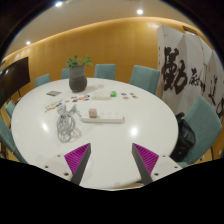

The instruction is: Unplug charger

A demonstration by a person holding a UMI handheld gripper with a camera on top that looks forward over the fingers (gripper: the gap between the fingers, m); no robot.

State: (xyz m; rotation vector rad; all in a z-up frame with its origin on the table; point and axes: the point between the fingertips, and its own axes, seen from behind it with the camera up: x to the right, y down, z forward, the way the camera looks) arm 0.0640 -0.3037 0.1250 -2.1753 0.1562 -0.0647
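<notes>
claw released, grasping nothing | round glossy white table | tangled white charger cable near left edge

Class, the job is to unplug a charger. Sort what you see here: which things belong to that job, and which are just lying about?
Job:
gripper, fingers open over the white table
white power strip
tangle of white cable beside it

Lying about:
potted plant
small items farther across the table
teal chairs
banner with black brushwork

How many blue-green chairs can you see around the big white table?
5: one chair left of the potted plant, two behind the table at and, one right, one near left. More may be hidden.
</notes>
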